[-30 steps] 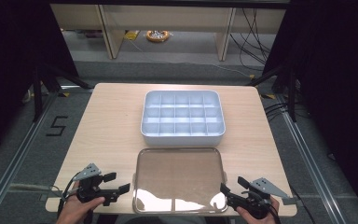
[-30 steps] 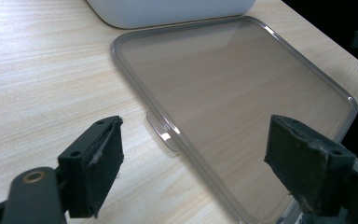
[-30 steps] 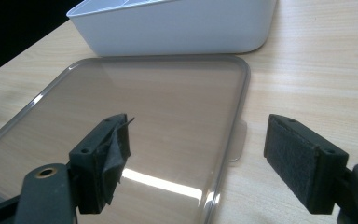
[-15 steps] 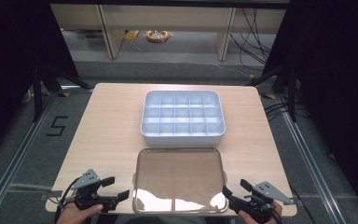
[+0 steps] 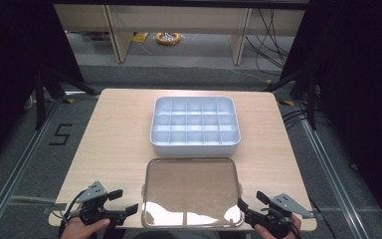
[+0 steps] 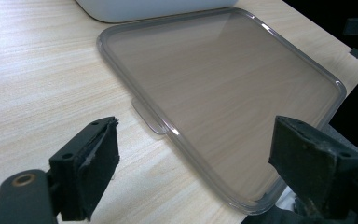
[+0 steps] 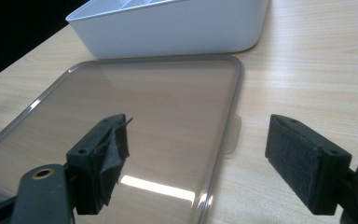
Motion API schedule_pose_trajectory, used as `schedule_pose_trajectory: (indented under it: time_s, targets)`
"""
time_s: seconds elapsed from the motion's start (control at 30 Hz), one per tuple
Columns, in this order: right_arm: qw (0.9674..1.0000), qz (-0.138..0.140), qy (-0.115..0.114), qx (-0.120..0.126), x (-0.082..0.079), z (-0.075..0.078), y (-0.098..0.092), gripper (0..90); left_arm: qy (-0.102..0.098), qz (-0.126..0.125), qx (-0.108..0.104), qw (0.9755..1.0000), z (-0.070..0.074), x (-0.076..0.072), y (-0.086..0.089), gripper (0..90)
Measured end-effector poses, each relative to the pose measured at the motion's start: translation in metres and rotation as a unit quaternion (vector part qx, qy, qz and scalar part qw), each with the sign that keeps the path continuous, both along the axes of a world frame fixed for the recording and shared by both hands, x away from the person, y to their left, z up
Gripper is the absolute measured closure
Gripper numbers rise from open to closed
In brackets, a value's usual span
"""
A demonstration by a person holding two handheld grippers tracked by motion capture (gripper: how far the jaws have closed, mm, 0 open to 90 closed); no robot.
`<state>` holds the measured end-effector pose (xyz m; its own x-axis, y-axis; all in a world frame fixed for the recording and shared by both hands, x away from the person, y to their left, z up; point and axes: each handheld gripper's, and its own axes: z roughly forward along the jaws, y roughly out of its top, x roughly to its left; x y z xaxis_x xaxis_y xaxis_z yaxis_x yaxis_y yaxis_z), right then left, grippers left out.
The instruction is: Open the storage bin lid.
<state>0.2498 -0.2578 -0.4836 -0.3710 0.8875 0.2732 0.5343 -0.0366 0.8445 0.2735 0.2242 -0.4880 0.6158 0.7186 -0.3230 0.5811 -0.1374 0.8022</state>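
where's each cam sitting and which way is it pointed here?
High view: above the near edge, looking forward and down at table, bin, lid; both hands and grippers enter at bottom.
Left gripper view: on left gripper, facing the lid's left edge; own fingers open.
Right gripper view: on right gripper, facing lid and bin; fingers open.
Shared: lid, bin.

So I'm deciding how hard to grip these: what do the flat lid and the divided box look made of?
The lid looks like clear, smoke-tinted plastic with a glossy finish: the wood grain shows through it and a bright light glints off its near edge. The compartment box looks like opaque white or pale grey plastic, smooth and matte, with rounded moulded corners. Both are probably rigid, though that cannot be confirmed.
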Motion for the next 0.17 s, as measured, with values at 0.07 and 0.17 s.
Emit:
schedule_pose_trajectory:
  time_s: [0.07, 0.17]
  targets:
    - [1.0, -0.003, -0.001, 0.003, 0.0009, -0.0012, -0.0001, 22.1, 0.001, 0.002, 0.0, 1.0, 0.0, -0.0001, 0.0, 14.9]
    - [0.9999, -0.004, 0.002, 0.011, 0.0015, -0.0017, 0.0005, 22.2, 0.001, 0.003, -0.003, 1.0, -0.0005, 0.0001, -0.0003, 14.9]
